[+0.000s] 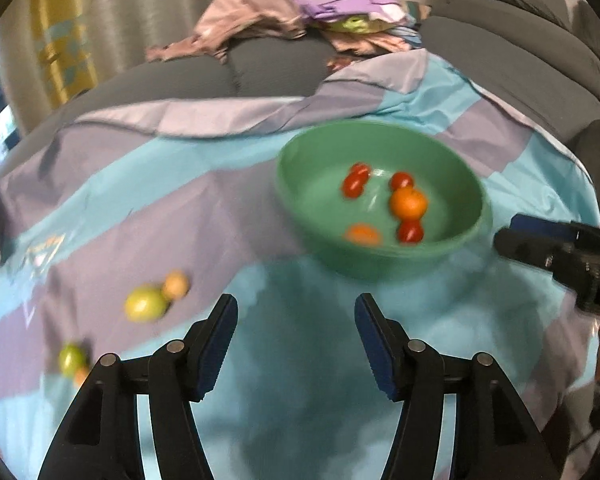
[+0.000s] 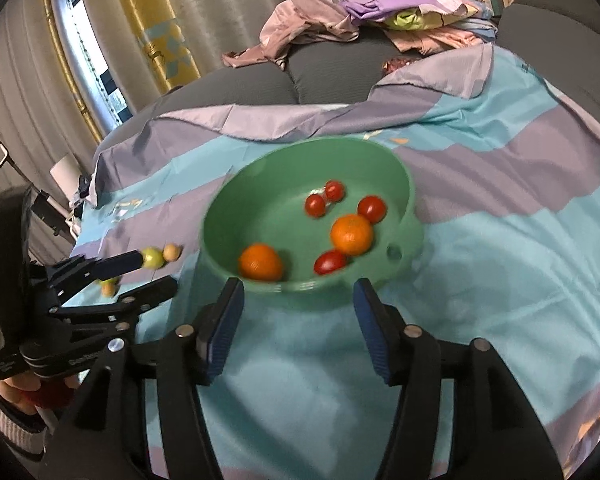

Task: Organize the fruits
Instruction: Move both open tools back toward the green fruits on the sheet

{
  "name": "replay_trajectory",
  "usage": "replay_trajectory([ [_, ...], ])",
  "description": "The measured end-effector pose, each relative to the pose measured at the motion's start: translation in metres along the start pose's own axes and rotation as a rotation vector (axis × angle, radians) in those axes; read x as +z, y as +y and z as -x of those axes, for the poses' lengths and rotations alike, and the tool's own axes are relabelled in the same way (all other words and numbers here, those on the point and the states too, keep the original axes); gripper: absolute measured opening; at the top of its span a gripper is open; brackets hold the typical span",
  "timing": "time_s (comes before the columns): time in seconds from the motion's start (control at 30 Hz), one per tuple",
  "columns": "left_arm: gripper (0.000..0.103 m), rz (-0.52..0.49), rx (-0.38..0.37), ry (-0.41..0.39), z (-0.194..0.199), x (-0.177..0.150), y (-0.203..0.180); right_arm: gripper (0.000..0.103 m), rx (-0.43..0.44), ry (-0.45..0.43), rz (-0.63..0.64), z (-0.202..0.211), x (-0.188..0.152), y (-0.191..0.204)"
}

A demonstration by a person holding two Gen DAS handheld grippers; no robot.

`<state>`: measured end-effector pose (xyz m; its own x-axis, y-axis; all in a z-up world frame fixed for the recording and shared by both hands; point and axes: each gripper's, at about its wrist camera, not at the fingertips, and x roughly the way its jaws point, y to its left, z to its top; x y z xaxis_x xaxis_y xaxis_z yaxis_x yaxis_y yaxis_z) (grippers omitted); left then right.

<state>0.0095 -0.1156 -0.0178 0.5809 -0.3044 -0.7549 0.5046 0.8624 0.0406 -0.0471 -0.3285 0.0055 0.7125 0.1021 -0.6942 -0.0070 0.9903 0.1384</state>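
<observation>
Six fruits lie in the green bowl (image 2: 410,216): two oranges, one in the middle (image 2: 351,234) and one nearer to me (image 2: 260,262), and four small red tomatoes, for example this one (image 2: 372,209). The bowl stands on a blue and purple sheet (image 2: 500,248) over a grey sofa (image 1: 204,76).

I hold my left gripper (image 1: 296,344) above the sheet with its fingers spread wide and nothing between them. My right gripper (image 2: 298,328) is also spread wide and empty, just in front of the bowl.

On the sheet, left of the bowl, I see a green fruit (image 1: 145,304) touching a small pale one (image 1: 176,285). Another green fruit (image 1: 72,358) lies closer to me. Some crumpled clothes (image 2: 380,20) are piled behind.
</observation>
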Motion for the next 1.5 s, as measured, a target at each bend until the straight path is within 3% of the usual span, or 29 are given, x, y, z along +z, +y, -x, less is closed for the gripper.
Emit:
replay_trajectory([
  [0.27,0.061,0.176,0.076,0.068,0.043,-0.083,0.074,0.057,0.052,0.076,0.014,0.000,-0.029,0.026],
  [0.5,0.061,0.338,0.147,0.057,0.078,-0.127,0.120,0.057,0.103,0.120,0.065,-0.005,-0.038,0.061],
  [1.0,0.061,0.326,0.265,-0.036,0.108,-0.134,0.132,0.057,0.196,0.160,0.218,-0.018,-0.046,0.141],
  [1.27,0.061,0.341,0.252,-0.028,0.102,-0.138,0.143,0.058,0.211,0.203,0.255,-0.034,-0.044,0.163],
  [1.5,0.061,0.383,0.193,-0.033,0.094,-0.140,0.160,0.058,0.204,0.225,0.283,-0.050,-0.039,0.177],
])
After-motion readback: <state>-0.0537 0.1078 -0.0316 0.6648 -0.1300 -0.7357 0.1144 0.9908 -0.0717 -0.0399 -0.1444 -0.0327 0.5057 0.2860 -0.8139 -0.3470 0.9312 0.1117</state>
